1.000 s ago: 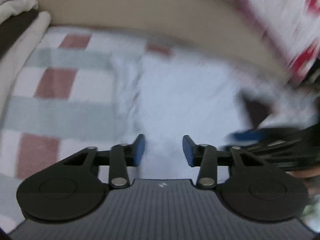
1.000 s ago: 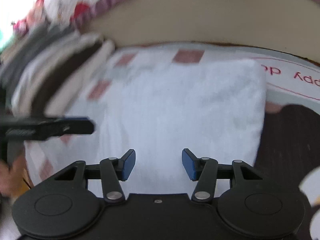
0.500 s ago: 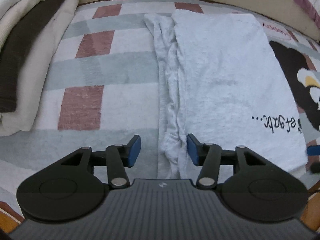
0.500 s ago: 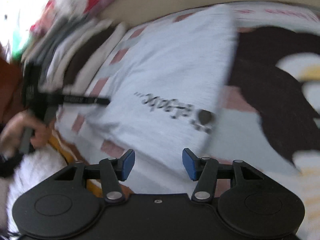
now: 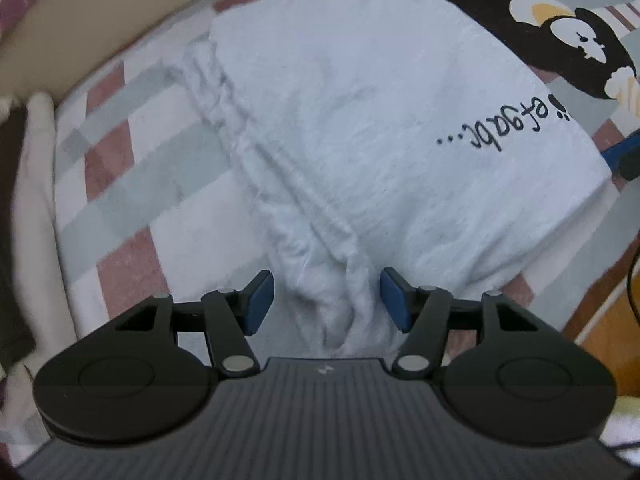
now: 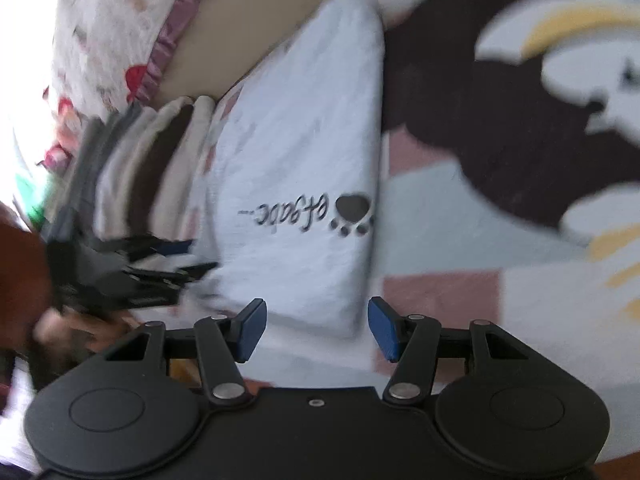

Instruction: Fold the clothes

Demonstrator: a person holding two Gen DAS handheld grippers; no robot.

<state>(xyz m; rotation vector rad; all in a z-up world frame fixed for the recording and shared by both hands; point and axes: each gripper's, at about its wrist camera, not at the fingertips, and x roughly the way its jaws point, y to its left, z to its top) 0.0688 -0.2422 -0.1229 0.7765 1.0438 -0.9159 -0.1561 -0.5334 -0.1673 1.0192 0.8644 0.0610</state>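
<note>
Left tool points steeply down at the near end of a white shirt, its jaws opening; the bunched, wrinkled edge of the shirt lies between the blue pads, which stand clear of the cloth on both sides; the shirt is folded into a long panel on a checked blanket and carries small black lettering near one corner; a dark cartoon print on the blanket shows past the shirt's far edge; a stack of folded clothes sits at the left border; the blue tip of the right tool shows at the right border, just beside the shirt's corner.

Right tool is held with its jaws apart and nothing gripped; the near corner of the same shirt reaches in between the pads without being pressed; its lettering and a black paw print lie near that end; the picture is blurred; the stack of folded clothes stands beside the shirt's left edge, and the left tool is a dark smear at the shirt's other near corner, with a hand behind it.
</note>
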